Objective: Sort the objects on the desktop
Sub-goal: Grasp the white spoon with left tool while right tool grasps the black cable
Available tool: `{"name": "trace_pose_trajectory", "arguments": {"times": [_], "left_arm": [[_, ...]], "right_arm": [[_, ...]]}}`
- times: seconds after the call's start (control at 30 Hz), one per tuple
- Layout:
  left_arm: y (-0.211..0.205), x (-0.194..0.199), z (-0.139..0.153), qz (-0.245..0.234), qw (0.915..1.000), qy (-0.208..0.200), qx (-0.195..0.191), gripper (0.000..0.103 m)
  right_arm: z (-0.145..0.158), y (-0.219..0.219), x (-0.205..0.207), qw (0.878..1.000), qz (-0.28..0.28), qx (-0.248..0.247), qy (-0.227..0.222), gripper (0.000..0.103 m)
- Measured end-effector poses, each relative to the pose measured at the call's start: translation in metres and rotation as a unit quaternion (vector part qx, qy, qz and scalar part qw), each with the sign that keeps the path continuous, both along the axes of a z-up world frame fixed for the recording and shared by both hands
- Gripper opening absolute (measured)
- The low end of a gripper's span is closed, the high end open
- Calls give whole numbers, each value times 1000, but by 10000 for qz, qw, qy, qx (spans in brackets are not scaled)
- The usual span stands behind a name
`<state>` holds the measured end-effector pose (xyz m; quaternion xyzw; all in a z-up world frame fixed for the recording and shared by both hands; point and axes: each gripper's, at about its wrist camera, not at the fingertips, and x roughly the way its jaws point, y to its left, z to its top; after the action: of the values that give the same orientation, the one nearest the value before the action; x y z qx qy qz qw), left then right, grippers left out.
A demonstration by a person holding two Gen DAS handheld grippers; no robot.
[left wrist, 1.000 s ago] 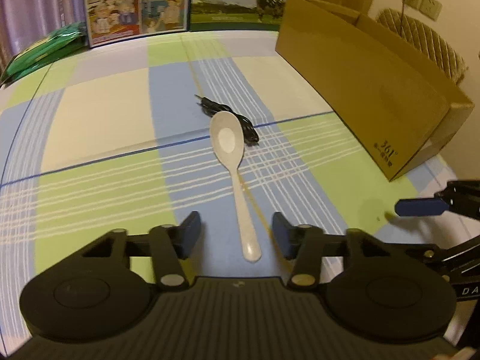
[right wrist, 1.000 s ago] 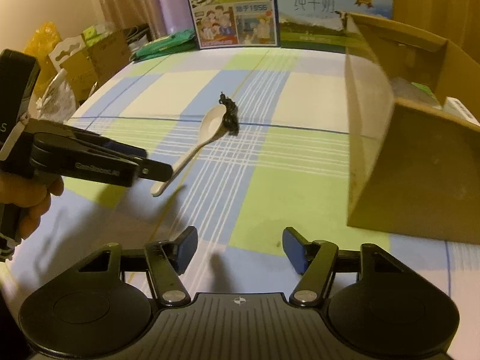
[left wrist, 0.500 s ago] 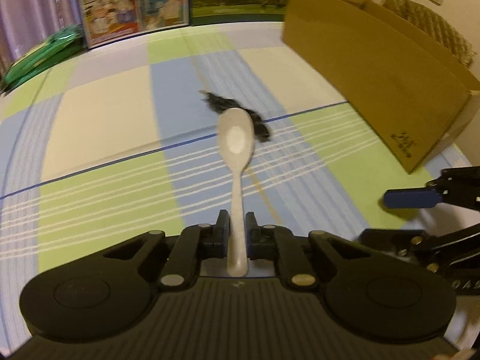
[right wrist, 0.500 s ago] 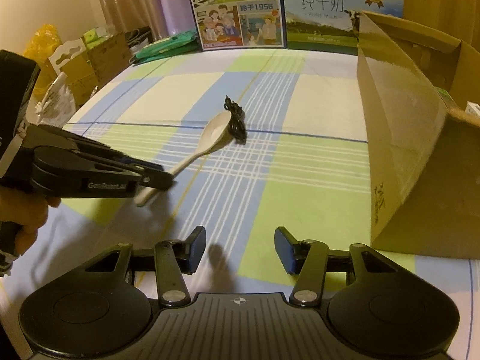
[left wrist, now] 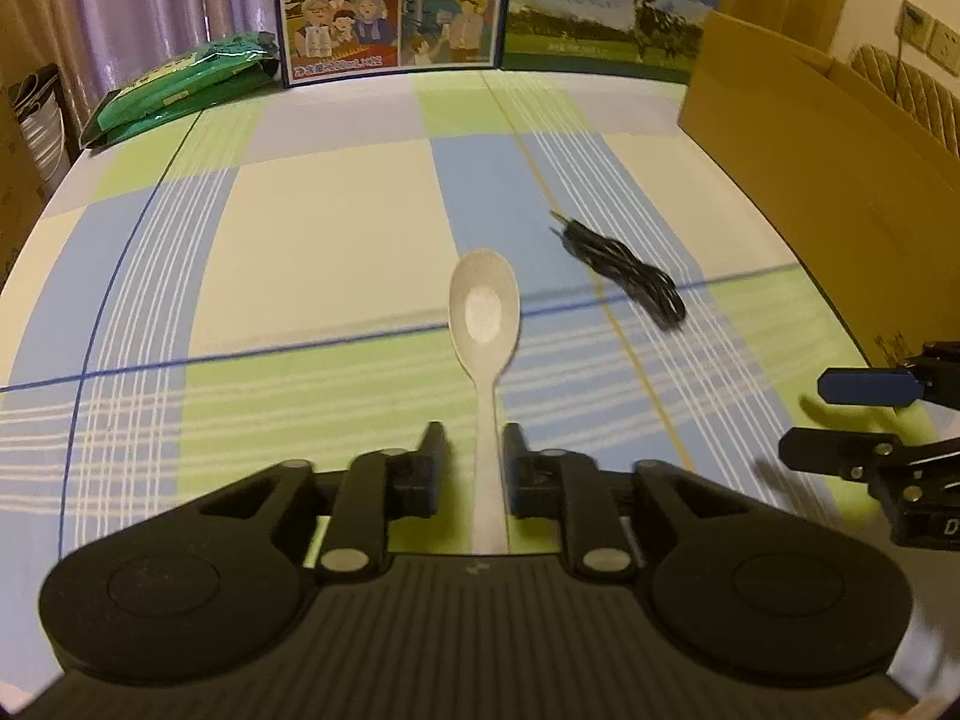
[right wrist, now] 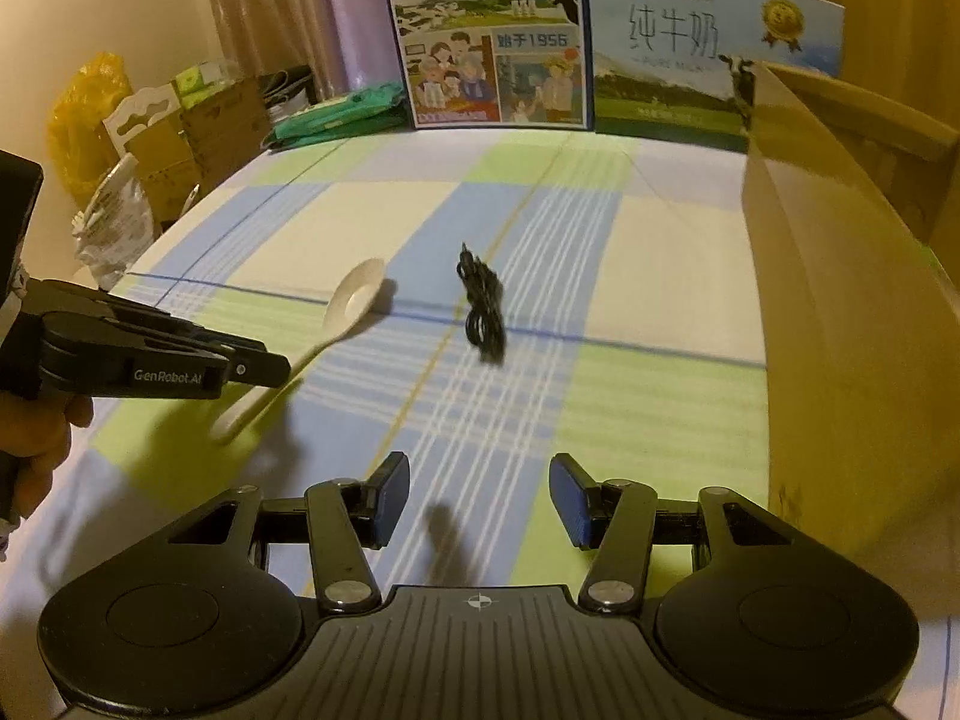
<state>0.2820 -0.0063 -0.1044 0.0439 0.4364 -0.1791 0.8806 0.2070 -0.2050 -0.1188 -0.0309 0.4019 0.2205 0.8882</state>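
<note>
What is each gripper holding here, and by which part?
The left gripper grips the white spoon by the lower part of its handle, bowl pointing forward. The right gripper is open and holds nothing.

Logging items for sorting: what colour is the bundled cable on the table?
Black. The cable shows best in the left wrist view.

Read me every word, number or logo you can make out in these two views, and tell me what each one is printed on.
"GenRobot.AI": side of the left gripper.
"纯牛奶" and "从小喝的奶": top of the illustrated milk carton.
"始于1956": same carton, above the farm picture.
"纯牛奶", with small "PURE MILK" beneath: pale blue milk carton.
Cardboard box: dark print near its lower corner, too blurred to read.
Green packet: label too small to read.
</note>
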Motion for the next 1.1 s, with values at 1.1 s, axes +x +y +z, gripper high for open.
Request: {"name": "trace_pose_trajectory", "arguments": {"times": [1.1], "left_arm": [[-24,41,-9,-332,9988,-346,-13,27]], "right_arm": [[-30,42,80,9970,339,-372,-589,43]]}}
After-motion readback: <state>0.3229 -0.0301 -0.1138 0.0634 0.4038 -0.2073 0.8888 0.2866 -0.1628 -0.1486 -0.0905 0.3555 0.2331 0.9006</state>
